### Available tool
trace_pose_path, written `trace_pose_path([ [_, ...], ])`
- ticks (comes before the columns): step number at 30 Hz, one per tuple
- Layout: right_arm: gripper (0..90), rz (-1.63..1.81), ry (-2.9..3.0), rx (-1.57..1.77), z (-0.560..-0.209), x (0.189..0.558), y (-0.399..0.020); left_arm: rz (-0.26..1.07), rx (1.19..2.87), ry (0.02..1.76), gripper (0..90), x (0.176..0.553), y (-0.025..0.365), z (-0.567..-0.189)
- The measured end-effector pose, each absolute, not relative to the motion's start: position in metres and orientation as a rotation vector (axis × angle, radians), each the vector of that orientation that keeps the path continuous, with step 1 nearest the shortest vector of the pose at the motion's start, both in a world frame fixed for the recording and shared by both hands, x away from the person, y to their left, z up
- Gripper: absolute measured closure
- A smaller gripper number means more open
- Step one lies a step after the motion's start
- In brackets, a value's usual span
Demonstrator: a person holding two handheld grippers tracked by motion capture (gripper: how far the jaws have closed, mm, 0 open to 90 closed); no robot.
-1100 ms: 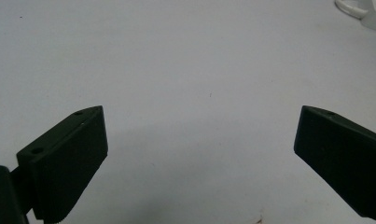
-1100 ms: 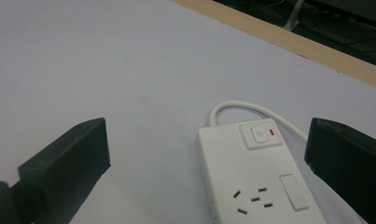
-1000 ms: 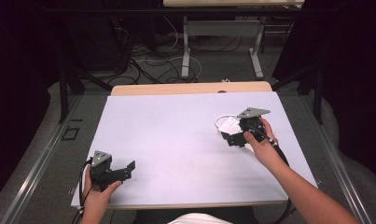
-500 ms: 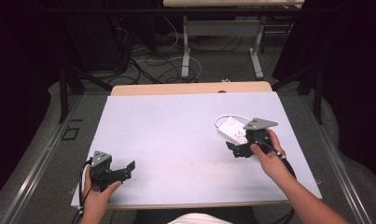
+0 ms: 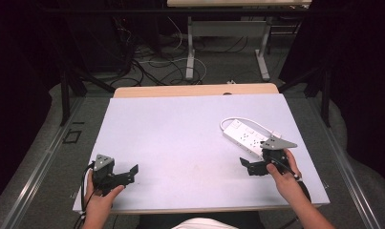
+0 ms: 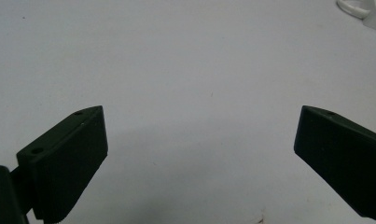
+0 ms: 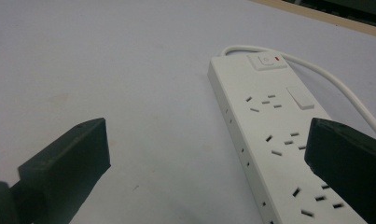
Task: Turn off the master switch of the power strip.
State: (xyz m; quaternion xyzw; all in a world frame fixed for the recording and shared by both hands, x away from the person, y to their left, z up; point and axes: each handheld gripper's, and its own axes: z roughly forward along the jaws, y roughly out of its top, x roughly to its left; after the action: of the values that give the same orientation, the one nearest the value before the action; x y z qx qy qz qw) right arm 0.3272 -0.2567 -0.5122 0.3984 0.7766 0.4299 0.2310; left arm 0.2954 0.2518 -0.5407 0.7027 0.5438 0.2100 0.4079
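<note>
Lying flat just beyond the right gripper (image 5: 251, 167): power strip (image 5: 247, 138), likely rigid, light, smooth. Gripping across its narrow body looking safest. Both jaws gaping wide, left gripper (image 5: 128, 174) idling far off.

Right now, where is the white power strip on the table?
In the high view the power strip lies on the table's right half, slanting toward the near right, its near end beside the right tongs, which are open.

White power strip (image 7: 279, 140), black jaws
</note>
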Motion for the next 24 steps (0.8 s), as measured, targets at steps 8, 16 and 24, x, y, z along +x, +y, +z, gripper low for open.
trace_pose_path([
  [8,0.0,1.161,2.110,1.130,-0.527,0.315,-0.274,0.529,1.771,1.371,2.7,0.295,0.252,-0.541],
  [16,0.0,1.169,2.066,1.183,-0.539,0.304,-0.291,0.524,1.778,1.370,2.7,0.295,0.251,-0.541],
  [24,0.0,1.157,2.025,1.239,-0.548,0.300,-0.304,0.525,1.782,1.369,2.7,0.295,0.251,-0.541],
])
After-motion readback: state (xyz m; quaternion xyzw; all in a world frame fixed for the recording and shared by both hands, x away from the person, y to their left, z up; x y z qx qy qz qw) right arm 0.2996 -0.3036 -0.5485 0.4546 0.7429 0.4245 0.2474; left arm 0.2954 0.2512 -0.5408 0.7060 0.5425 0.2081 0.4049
